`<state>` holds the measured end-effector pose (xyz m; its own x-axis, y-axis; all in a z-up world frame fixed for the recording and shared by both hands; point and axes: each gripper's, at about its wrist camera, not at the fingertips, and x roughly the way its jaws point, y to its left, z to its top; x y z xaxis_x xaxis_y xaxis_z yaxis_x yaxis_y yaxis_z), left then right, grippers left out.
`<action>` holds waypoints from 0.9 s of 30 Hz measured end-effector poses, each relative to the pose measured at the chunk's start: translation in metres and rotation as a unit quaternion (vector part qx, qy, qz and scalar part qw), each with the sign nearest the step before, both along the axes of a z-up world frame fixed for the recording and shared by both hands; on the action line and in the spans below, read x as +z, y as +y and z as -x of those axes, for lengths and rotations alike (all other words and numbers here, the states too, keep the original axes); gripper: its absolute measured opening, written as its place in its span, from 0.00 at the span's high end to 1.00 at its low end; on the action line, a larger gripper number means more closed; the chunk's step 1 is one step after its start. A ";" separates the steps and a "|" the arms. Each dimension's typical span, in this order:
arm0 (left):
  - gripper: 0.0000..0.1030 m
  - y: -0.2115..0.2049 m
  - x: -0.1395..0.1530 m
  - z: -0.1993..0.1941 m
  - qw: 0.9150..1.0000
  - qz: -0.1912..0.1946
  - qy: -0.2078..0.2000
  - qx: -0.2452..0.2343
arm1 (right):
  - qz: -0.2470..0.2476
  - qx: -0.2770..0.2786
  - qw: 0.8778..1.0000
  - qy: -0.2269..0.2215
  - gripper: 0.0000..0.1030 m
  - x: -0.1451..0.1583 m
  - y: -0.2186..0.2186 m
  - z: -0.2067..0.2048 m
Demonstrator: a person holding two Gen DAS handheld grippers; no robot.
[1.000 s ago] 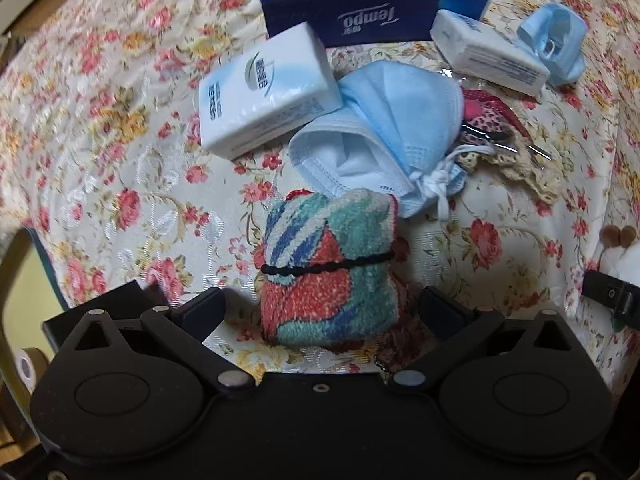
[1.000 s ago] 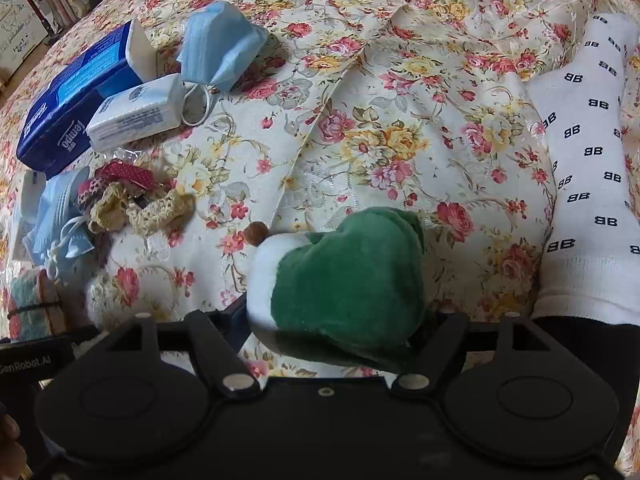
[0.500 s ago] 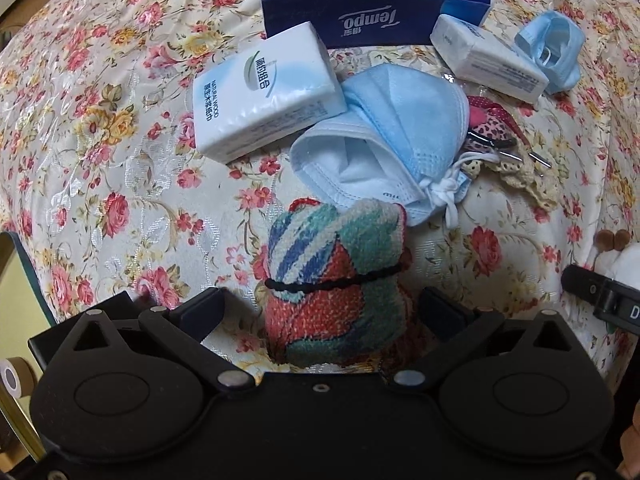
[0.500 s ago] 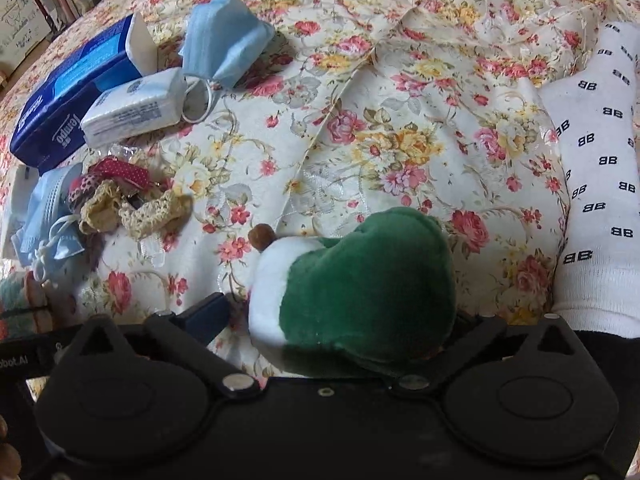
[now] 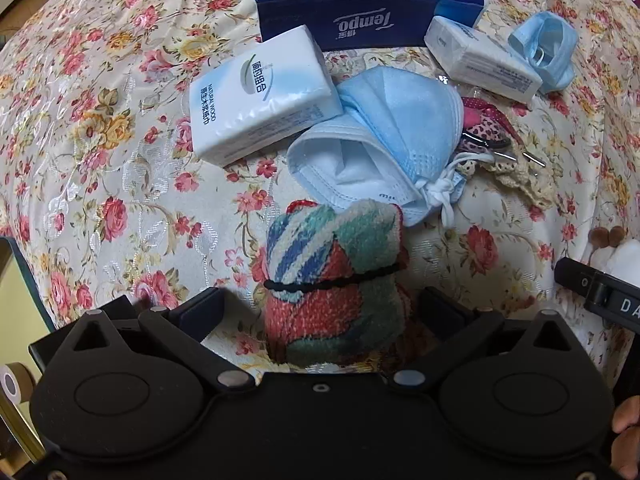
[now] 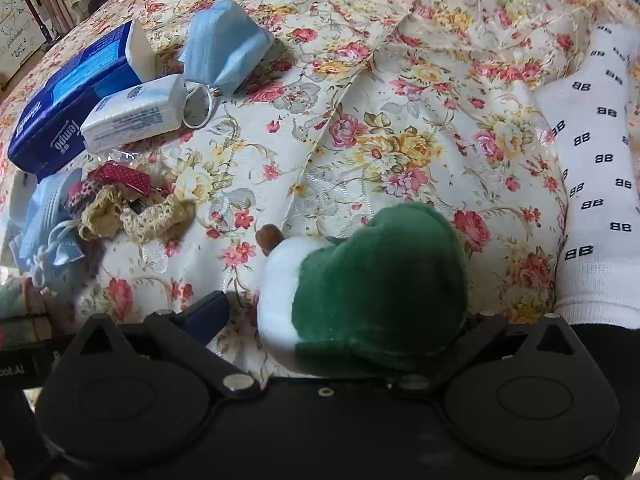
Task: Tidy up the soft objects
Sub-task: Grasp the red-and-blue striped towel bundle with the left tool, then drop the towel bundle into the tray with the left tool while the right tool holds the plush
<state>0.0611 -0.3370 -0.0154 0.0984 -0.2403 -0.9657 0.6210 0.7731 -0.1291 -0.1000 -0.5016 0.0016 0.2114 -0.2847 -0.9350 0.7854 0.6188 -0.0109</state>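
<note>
- Currently, left wrist view: left tool [image 5: 320, 308] points steeply down at the bed [image 5: 100, 140], jaws spread, straddling the rolled towel [image 5: 334, 288] bound with a black band. Gap shows on both sides, no pinch.
- Towel sits on the floral cover just below the blue face mask [image 5: 384, 136], near the white tissue pack [image 5: 260, 92] and the blue tissue box [image 5: 368, 4]. That looks like the gathering pile.
- Right wrist view: right tool [image 6: 340, 312] also aims steeply down; jaws have just been opening and now stand wide. Green and white plush toy [image 6: 368, 288] lies between them on the bed. Left finger [image 6: 208, 312] is clear of it; right finger is hidden behind the plush, so contact there is unclear.
- Step, my read: both items just set down, release phase.
- Next move: lift both tools straight up without dragging towel or plush, then go for the white sock [image 6: 592, 184] at the right.
</note>
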 end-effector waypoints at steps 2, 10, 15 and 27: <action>0.04 0.003 0.001 0.002 1.000 0.005 0.002 0.004 | -0.011 0.003 1.000 -0.005 0.00 0.002 -0.004 0.002; 0.47 0.011 0.019 0.008 1.000 0.019 0.008 0.003 | -0.023 -0.008 0.999 -0.029 0.33 0.016 -0.014 0.017; 0.50 0.019 0.035 0.004 0.999 0.038 0.026 0.015 | -0.033 -0.026 0.998 -0.050 0.35 0.023 -0.022 0.026; 0.50 0.079 0.108 0.014 0.996 0.071 -0.044 0.022 | 0.028 -0.018 0.994 -0.105 0.35 0.079 0.019 0.052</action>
